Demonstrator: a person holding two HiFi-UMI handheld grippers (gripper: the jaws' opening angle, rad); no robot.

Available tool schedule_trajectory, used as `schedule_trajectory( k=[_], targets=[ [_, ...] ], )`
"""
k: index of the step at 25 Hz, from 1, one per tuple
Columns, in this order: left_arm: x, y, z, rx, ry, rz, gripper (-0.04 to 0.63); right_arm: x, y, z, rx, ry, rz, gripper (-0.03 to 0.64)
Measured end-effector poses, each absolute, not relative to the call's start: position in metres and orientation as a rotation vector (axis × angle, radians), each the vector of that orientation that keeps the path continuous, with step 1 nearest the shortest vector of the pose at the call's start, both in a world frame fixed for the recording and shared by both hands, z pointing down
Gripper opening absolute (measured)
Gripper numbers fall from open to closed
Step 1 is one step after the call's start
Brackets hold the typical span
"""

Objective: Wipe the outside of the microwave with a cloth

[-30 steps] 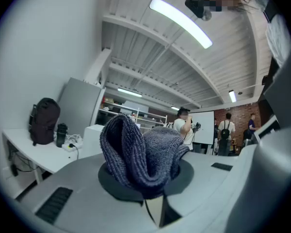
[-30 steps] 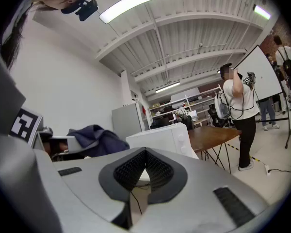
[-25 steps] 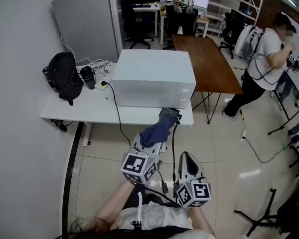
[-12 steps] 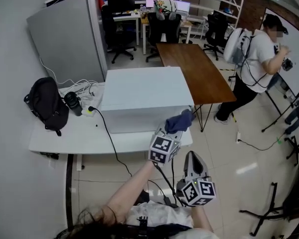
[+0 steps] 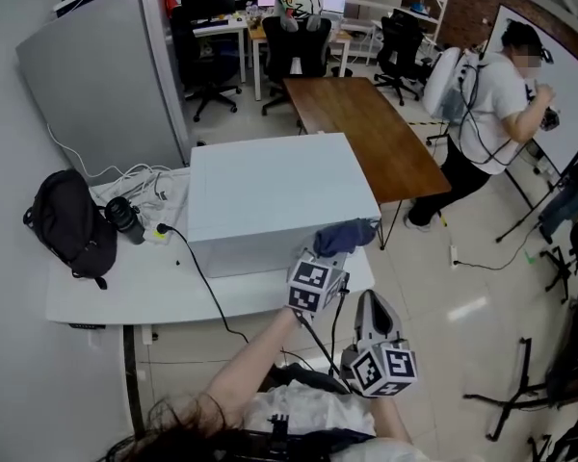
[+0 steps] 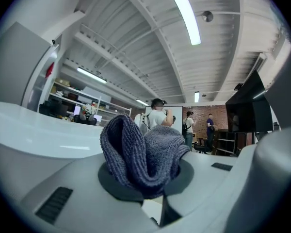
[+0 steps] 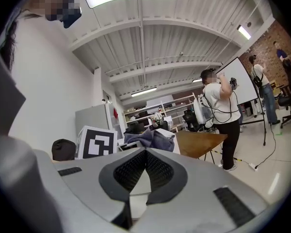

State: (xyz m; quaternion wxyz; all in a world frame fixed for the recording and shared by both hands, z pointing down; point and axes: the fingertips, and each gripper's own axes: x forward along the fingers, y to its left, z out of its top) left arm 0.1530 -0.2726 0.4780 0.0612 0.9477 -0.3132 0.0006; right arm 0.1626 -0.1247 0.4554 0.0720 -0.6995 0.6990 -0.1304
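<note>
a: left gripper (image 5: 333, 253), state?
b: jaws clamped on the cloth (image 5: 348, 233). the left gripper view shows a dark blue knit wad bulging up between the pads.

a: where is the cloth?
b: at the near right top corner of the microwave (image 5: 270, 191), against its edge. whether it presses on the casing cannot be told.

a: the microwave?
b: a white box on a white table (image 5: 106, 292), its near face plain. a black cable runs from it across the table top and down over the near edge.

a: right gripper (image 5: 370, 304)?
b: jaws closed together, pads meeting, nothing between them. it is held low, below and just right of the left gripper, clear of the table.

a: other items?
b: a black bag (image 5: 67, 224) at the table's left end, with loose cables near it. a brown table (image 5: 366, 128) stands behind the microwave. a person (image 5: 486, 104) in a white top stands at the far right by a whiteboard.
</note>
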Motion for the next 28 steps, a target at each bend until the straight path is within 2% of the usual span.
schedule_trajectory(
  k=[4, 16, 19, 21, 23, 28],
  targets=[
    [0.100, -0.281, 0.481, 2.777, -1.077, -0.053, 0.049, 0.152, -0.138, 0.454, -2.062, 2.177, -0.407, 0.023],
    [-0.163, -0.273, 0.496, 2.363, -1.805, -0.108, 0.049, 0.091, -0.178, 0.465, -1.782, 2.439, -0.482, 0.023],
    [-0.205, -0.267, 0.506, 2.243, -1.908, -0.104, 0.049, 0.088, -0.179, 0.468, -1.756, 2.460, -0.497, 0.023],
    [-0.204, -0.261, 0.507, 2.245, -1.867, -0.113, 0.049, 0.091, -0.179, 0.469, -1.764, 2.454, -0.503, 0.023],
    [-0.171, -0.251, 0.504, 2.330, -1.737, -0.113, 0.049, 0.102, -0.178, 0.469, -1.794, 2.425, -0.505, 0.023],
    [-0.021, -0.227, 0.495, 2.617, -1.306, -0.108, 0.049, 0.143, -0.173, 0.471, -1.916, 2.316, -0.496, 0.023]
  ],
)
